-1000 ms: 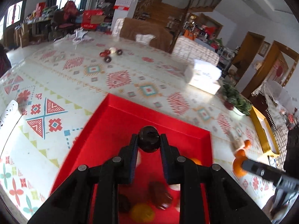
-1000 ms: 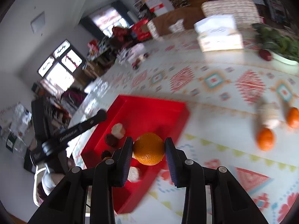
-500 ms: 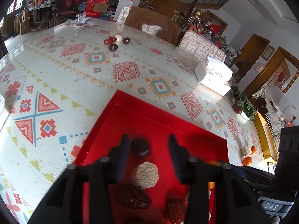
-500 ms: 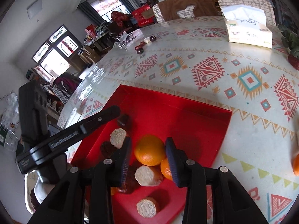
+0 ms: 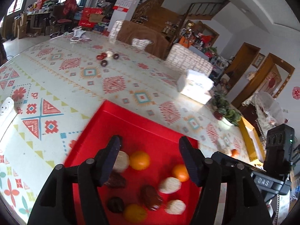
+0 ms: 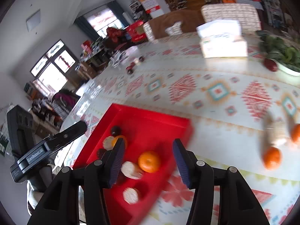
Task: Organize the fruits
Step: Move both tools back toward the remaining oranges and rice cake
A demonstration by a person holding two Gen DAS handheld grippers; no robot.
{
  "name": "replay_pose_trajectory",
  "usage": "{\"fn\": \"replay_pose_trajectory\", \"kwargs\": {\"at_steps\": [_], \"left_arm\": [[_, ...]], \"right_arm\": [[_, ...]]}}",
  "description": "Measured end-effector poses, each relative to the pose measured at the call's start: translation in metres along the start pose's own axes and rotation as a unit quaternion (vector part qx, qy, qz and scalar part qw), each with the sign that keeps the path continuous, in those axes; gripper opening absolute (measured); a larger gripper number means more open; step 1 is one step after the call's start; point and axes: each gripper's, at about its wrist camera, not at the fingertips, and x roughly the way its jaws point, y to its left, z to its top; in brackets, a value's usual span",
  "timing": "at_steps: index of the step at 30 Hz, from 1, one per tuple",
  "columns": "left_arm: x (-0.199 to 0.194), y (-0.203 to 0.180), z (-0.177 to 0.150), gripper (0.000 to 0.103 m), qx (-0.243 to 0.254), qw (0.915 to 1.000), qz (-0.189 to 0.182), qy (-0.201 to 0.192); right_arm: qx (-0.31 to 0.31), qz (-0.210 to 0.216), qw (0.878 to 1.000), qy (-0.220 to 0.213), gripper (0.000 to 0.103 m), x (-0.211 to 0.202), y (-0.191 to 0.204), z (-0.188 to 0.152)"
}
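Note:
A red tray (image 5: pixel 142 131) sits on the patterned tablecloth and holds oranges (image 5: pixel 139 160), pale round fruits (image 5: pixel 169 185) and dark fruits (image 5: pixel 150 196). My left gripper (image 5: pixel 151 161) is open and empty above the tray. My right gripper (image 6: pixel 148 161) is open and empty above the tray's (image 6: pixel 150 120) near right side, over an orange (image 6: pixel 149 161) that lies in the tray. Two more oranges (image 6: pixel 271 157) and a pale fruit (image 6: pixel 277 135) lie on the cloth to the right.
A tissue box (image 5: pixel 195 88) and a plant dish with a red fruit (image 5: pixel 225 112) stand at the far right. Small dark and red items (image 5: pixel 106 57) lie far back. A white power strip (image 5: pixel 6 106) is at the left edge. A yellow tray (image 5: pixel 249 136) is at the right.
Both grippers opened. The left let a dark fruit go into the tray and the right let its orange go into the tray. Both pulled back and up.

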Motion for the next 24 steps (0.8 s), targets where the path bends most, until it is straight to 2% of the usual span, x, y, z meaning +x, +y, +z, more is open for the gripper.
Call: {"fn": "replay_pose_trajectory", "kwargs": {"at_steps": [3,7,12,17,24], "left_arm": [[-0.007,-0.023,-0.005,0.069,0.013,0.9998,-0.017,0.002],[-0.014,-0.062,-0.017,0.074,0.035,0.9982,-0.048,0.005],[-0.008,-0.111,-0.034,0.077,0.065,0.9945,-0.080,0.018],[0.022,-0.155,-0.054,0.077,0.085,0.9896,-0.101,0.058],[0.065,-0.188,-0.083,0.077,0.104,0.9847,-0.094,0.103]], "right_arm": [[0.013,-0.016,1.000,-0.020,0.058,-0.029,-0.023,-0.004],[0.047,-0.052,0.996,-0.055,0.058,-0.080,-0.072,-0.012],[0.102,-0.107,0.985,-0.090,0.061,-0.136,-0.138,-0.026],[0.126,-0.129,0.980,-0.084,0.061,-0.146,-0.174,-0.036],[0.113,-0.143,0.981,-0.066,0.061,-0.112,-0.188,-0.019]]}}
